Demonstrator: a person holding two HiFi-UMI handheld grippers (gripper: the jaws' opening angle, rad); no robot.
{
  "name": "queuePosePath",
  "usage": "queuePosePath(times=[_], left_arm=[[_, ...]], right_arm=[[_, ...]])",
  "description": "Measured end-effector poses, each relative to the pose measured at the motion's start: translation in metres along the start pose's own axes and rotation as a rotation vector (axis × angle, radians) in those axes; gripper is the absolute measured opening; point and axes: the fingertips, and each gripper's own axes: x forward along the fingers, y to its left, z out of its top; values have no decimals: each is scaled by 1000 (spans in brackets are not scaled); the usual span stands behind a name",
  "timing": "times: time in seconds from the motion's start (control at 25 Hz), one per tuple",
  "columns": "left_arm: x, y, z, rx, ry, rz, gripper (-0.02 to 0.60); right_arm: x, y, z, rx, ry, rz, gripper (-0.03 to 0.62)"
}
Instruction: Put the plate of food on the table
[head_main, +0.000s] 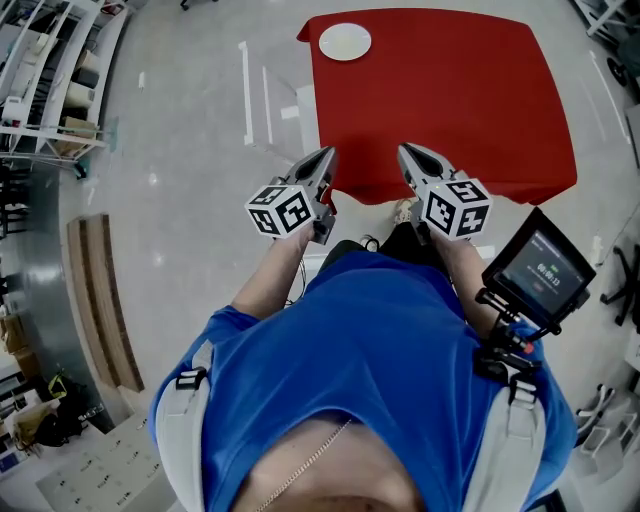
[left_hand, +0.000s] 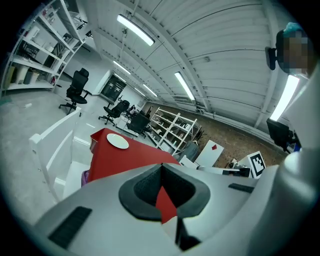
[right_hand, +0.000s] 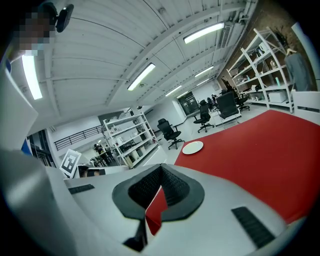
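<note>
the person in a blue shirt (head_main: 380, 340) stood at the near edge of a table covered with a red cloth (head_main: 450, 100) and held both tools just above this edge. the left gripper (head_main: 322, 158), grey with a black-and-white marker cube (head_main: 283, 210) on it, had its two jaws pressed together, and nothing was between them. in the left gripper view the dark ribbed pads (left_hand: 145, 187) met at the tip, and only a small piece of the red cloth showed through the gap behind. the right gripper (head_main: 412, 158) was in the same state: jaws together, holding nothing, as the right gripper view showed. the two grippers were side by side, near each other but not touching, and both pointed toward the table.

the round white plate (head_main: 345, 42) lay on the table at its far left corner, well apart from both grippers. its top looked plain white. it was seen also in the left gripper view (left_hand: 117, 141) and in the right gripper view (right_hand: 192, 147).

a small black screen (head_main: 540, 265) was at the person's right side. white metal shelves (head_main: 50, 70) stood far at the left, and black office chairs (right_hand: 170, 131) were behind the table.
</note>
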Motion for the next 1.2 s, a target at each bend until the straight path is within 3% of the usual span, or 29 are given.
queuePosePath(times=[0.56,1.2], left_arm=[[1,-7,10,4,-24,-26,8],[17,-7,4,16,7,-67,8]], right_arm=[[-4,1,5,-17,-10,-16,2],[-3,-5,3,-32,-13,-39,2]])
